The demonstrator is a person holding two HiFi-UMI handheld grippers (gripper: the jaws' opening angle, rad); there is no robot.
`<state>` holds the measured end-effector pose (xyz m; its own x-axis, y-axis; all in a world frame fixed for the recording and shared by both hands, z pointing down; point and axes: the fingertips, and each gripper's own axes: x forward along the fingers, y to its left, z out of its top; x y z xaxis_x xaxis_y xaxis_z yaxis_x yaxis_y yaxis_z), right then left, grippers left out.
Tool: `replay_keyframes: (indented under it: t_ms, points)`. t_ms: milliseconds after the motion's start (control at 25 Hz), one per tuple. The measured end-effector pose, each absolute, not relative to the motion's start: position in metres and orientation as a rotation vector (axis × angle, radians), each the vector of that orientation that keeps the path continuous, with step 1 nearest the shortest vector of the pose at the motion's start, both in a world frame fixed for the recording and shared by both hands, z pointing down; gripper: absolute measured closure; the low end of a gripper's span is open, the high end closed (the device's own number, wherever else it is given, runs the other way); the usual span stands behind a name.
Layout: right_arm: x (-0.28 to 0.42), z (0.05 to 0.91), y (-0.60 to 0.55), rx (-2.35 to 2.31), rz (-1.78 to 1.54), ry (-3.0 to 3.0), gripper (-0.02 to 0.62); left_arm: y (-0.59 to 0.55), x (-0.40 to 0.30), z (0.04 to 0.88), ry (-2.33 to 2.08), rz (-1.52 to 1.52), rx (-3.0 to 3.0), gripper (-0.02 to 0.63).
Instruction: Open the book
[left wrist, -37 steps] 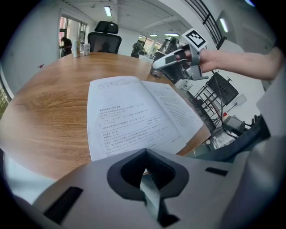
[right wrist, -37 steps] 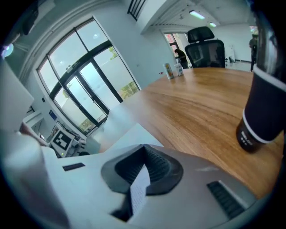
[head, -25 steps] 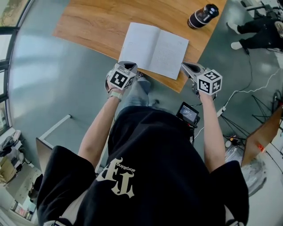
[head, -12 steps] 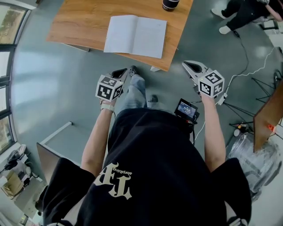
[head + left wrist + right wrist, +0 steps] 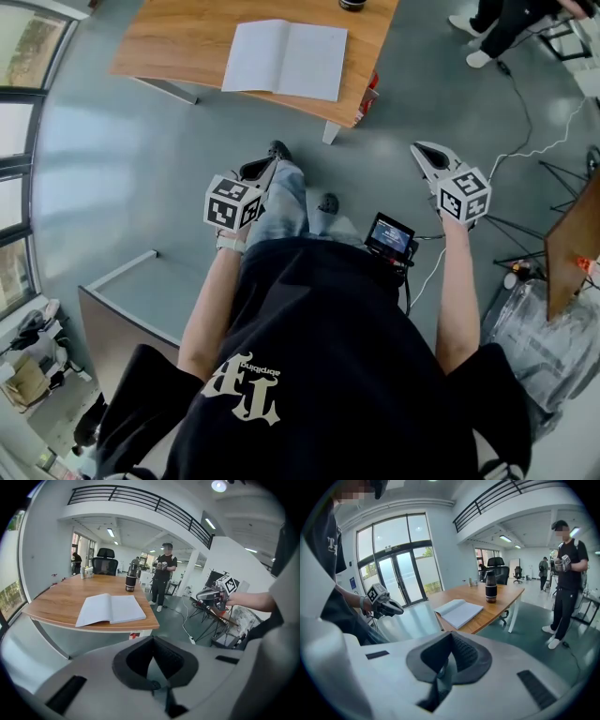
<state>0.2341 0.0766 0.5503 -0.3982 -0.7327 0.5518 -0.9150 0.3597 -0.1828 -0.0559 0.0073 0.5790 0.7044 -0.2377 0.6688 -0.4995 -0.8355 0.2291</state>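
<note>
Both tongs hang in the air over the grey floor (image 5: pixel 141 169), and neither one touches anything. The left gripper (image 5: pixel 265 167) has its jaws closed together with nothing between them, and its own camera shows the dark pads meeting in a narrow wedge. The right gripper (image 5: pixel 422 150) is in the same state, jaws closed and empty. The two are held well apart from each other at about the same level, one on each side of the person's legs, and both tilt downward. The book (image 5: pixel 286 59) lies open and flat, its pale pages up, near the front edge of the wooden table (image 5: pixel 178 42). It is well ahead of both tongs and well apart from them, roughly straight in front of the left one and ahead and to the left of the right one. Past the book, farther from the tongs, a dark bottle (image 5: pixel 131 581) stands upright on the same table. A small screen (image 5: pixel 389 236) sits at the person's waist, between the two tongs and behind their tips. A white cable (image 5: pixel 525 150) trails over the floor beyond the right gripper. Farther off, past the table's far corner, a bystander (image 5: pixel 565 573) in dark clothes stands with both hands raised to chest height.
</note>
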Motion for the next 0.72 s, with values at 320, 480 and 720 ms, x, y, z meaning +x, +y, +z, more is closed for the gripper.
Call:
replay_keyframes:
  t_ms: [320,480,720]
  points:
    - [0.222,0.538,0.129,1.487,0.625,-2.214,0.609,0.032,-0.069,0.559,-0.568,0.964,2.515,0.599]
    - [0.195,0.522,0.136,1.497,0.605,-2.230,0.609,0.035,-0.084,0.546,-0.547,0.989,2.553,0.598]
    - [0.128,0.491,0.132,1.440,0.542,-2.293,0.607,0.046,-0.120,0.529,-0.489,0.974,2.602,0.598]
